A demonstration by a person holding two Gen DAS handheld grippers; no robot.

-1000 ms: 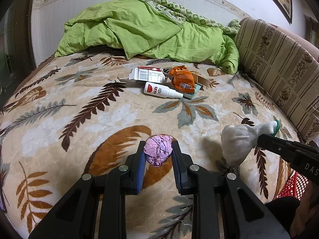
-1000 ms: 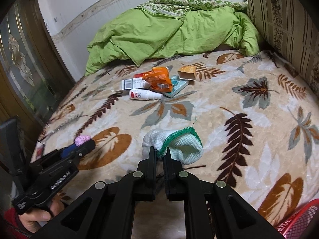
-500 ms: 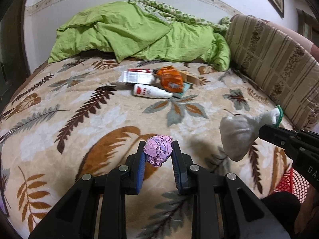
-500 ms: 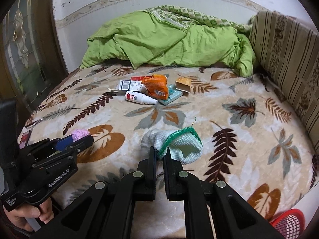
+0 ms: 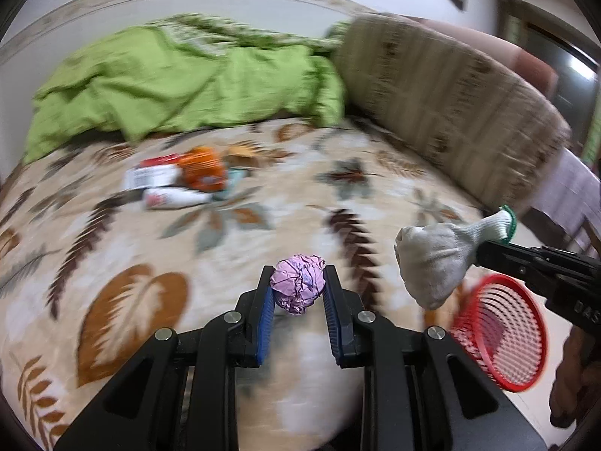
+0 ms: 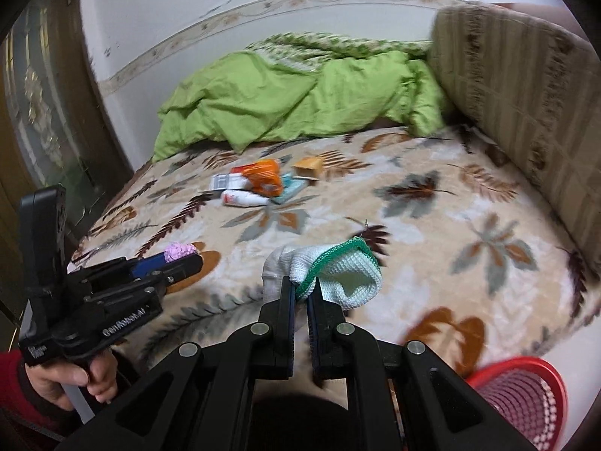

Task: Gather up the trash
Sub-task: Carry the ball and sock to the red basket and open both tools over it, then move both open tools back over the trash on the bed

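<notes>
Above the near edge of the bed (image 5: 233, 263), the left hand-held gripper (image 5: 298, 293) pinches a crumpled pink paper ball (image 5: 298, 283) between its blue pads, clear of the blanket. To its right, the right hand-held gripper (image 6: 300, 293) is pressed together on the green-trimmed cuff of a white sock (image 6: 338, 274), which hangs limp in the air. A red mesh basket (image 5: 499, 330) sits low beside the bed, just below and past the sock in the left view. More litter, an orange wrapper (image 6: 265, 176), a white bottle (image 6: 244, 198) and small boxes, lies well apart near the green duvet (image 6: 281, 109).

Both loads look headed for the basket, and the risks lie there. The sock is held only by its rim, so a quick swing could work it loose and drop it short. The ball is light and springy: released off-centre, it may bounce off the basket's rim onto the floor. With both tools close together, they could knock into each other over the small opening.
</notes>
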